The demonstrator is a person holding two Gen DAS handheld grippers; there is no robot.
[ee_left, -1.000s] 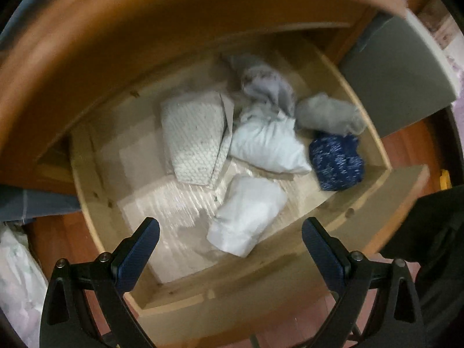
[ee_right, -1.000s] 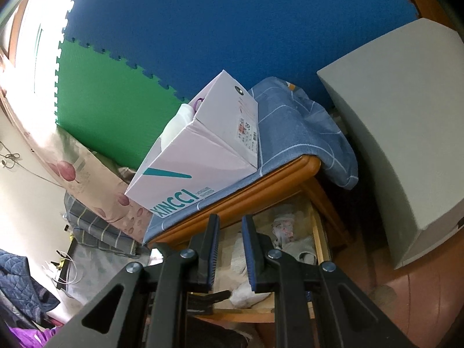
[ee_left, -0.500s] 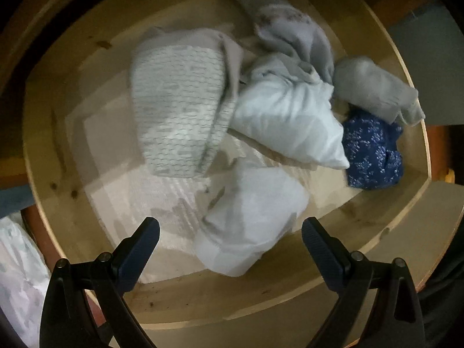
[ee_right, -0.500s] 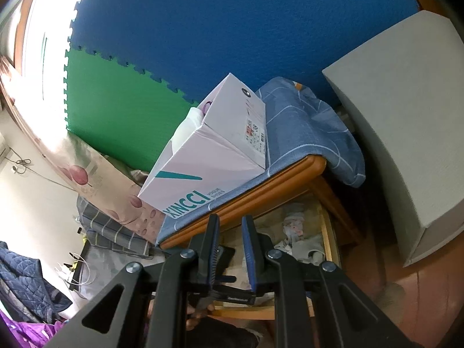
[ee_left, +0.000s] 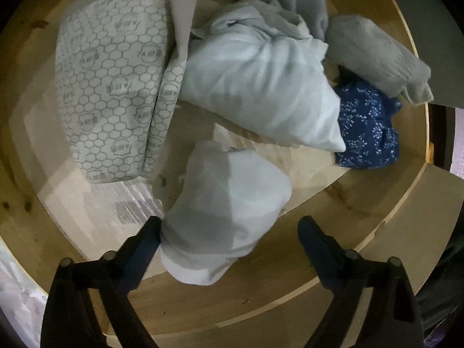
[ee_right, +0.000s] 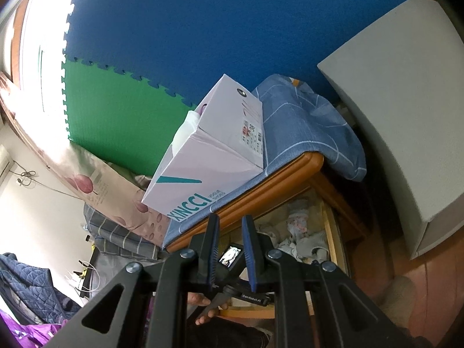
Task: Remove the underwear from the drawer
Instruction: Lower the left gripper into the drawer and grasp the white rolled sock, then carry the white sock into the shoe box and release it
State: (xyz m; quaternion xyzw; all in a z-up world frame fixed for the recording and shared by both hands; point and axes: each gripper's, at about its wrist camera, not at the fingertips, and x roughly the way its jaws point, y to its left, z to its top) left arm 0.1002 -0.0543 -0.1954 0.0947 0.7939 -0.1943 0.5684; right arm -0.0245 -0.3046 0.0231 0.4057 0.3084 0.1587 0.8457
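In the left wrist view the open wooden drawer (ee_left: 362,203) holds several folded garments. A white rolled underwear piece (ee_left: 223,208) lies at the front, between the fingers of my open left gripper (ee_left: 229,232); the left fingertip (ee_left: 150,232) touches it. Behind it lie a larger white bundle (ee_left: 261,87), a hexagon-patterned folded piece (ee_left: 113,87), grey pieces (ee_left: 374,58) and a navy floral piece (ee_left: 368,127). My right gripper (ee_right: 229,229) is held away from the drawer (ee_right: 327,232), its jaws nearly closed and empty.
A white shoe box (ee_right: 211,156) sits on a blue checked cloth (ee_right: 304,127) on the cabinet top above the drawer. A grey box (ee_right: 406,116) stands to the right. Bedding (ee_right: 110,179) lies to the left, blue and green foam mats (ee_right: 203,29) behind.
My left gripper has moved down into the drawer, its fingers now either side of the front white piece. The right gripper has barely moved.
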